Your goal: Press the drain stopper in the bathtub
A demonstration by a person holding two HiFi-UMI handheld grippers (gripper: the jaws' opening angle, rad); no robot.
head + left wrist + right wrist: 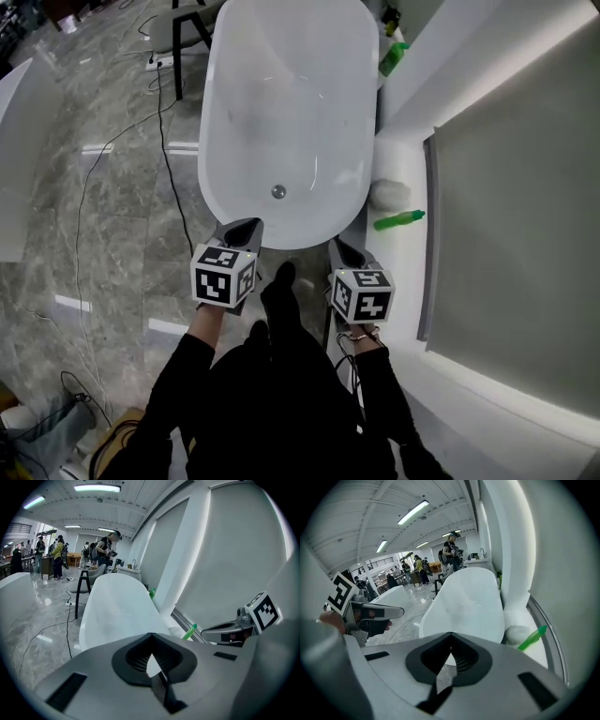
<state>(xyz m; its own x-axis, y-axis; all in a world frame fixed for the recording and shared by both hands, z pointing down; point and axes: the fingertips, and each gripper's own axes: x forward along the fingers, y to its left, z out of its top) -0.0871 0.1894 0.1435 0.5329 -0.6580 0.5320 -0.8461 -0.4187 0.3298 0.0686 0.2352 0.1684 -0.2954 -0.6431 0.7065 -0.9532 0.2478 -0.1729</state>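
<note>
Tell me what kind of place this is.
Probably a big open workshop or showroom, not a home bathroom: a freestanding bathtub on polished stone floor, loose cables beside it, people standing beyond.

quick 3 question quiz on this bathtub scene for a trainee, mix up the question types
1. True or false: neither the left gripper nor the right gripper touches the drain stopper in the bathtub.
2. Where does the green bottle nearest the right gripper lie? A in the bathtub; B on the white ledge beside it; C on the floor.
3. Fill in: each gripper's jaws are ___.
Key: 1 true; 2 B; 3 together, holding nothing.
</note>
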